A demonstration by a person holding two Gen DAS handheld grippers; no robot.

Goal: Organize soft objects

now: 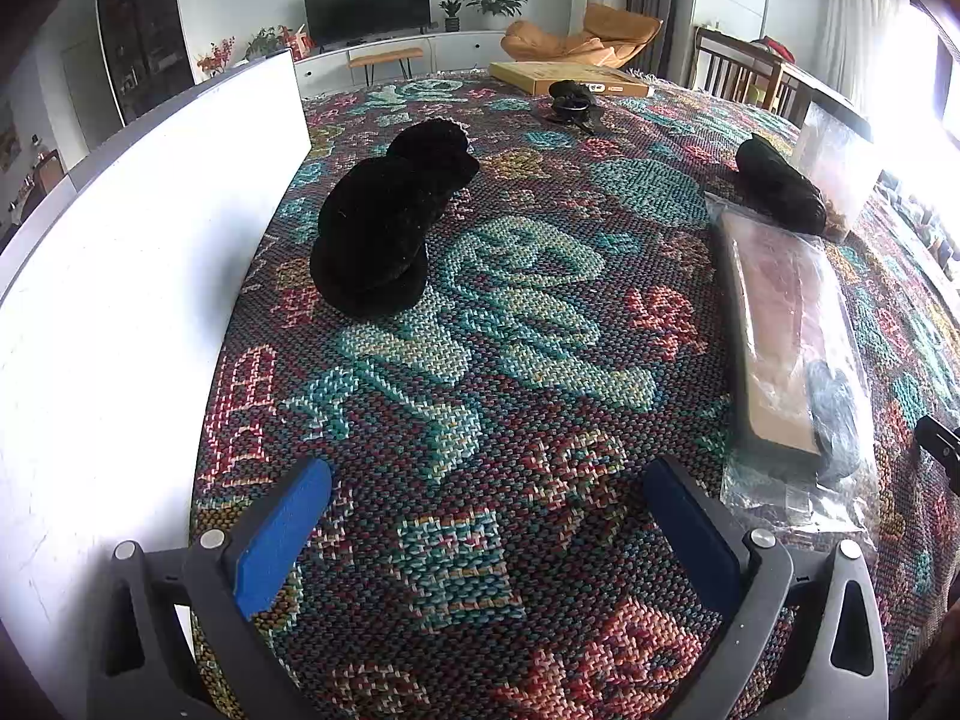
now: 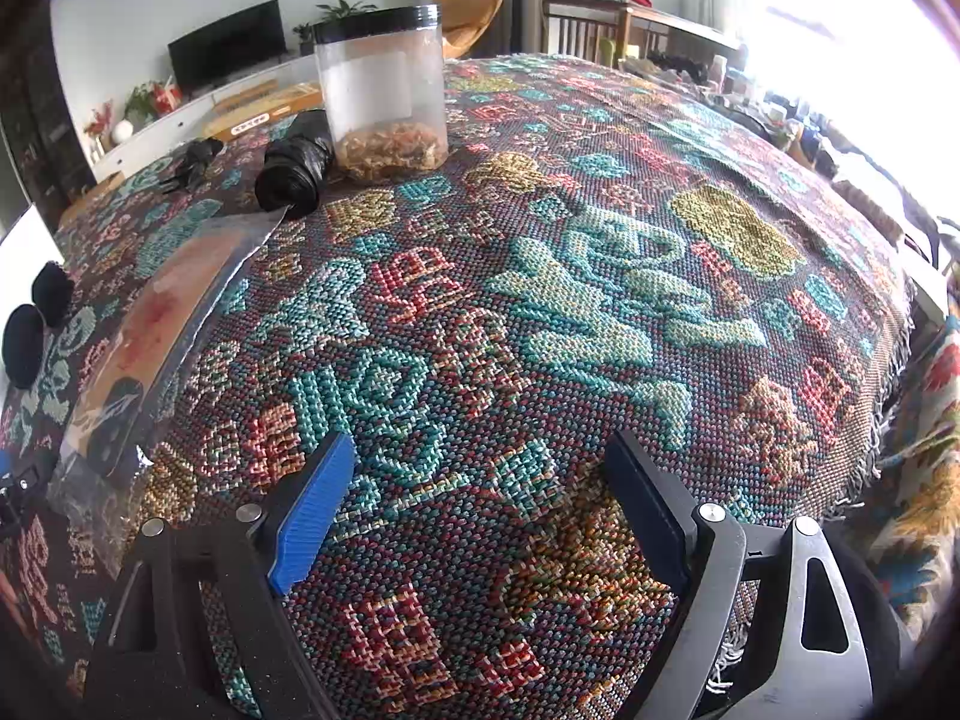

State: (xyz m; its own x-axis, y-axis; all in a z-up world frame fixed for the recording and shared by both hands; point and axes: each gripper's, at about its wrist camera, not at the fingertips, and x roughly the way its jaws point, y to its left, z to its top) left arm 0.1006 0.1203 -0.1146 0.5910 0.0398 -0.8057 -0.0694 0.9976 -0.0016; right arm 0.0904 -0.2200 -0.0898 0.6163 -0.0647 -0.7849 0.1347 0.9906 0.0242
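Left gripper (image 1: 486, 516): jaws spread wide, nothing between the blue pads (image 1: 279, 540), only bare woven cloth (image 1: 480, 360) under the gap. Right gripper (image 2: 480, 504): jaws likewise wide apart and empty, hovering over the same cloth.

Landmark: the long clear plastic packet (image 1: 786, 336) lying lengthwise on the cloth.

- Left of the packet, seen from the left wrist, is a broad open stretch of cloth running from the left gripper out to the black fuzzy soft item (image 1: 384, 222), which sits well apart from the packet and close to the white panel (image 1: 150, 228) that closes off that side.
- At the packet's far end a black wrapped roll (image 1: 780, 186) lies just beside it, possibly touching its corner; the clear jar with a black lid (image 2: 384, 90) stands right against the roll.
- Beyond the packet's far end, a small crumpled black item (image 1: 573, 102) lies near a flat cardboard box (image 1: 564, 77) at the far edge of the cloth.
- Right of the packet, in the right wrist view, the cloth is unobstructed out to its fringed edge (image 2: 882, 414), where it drops off.
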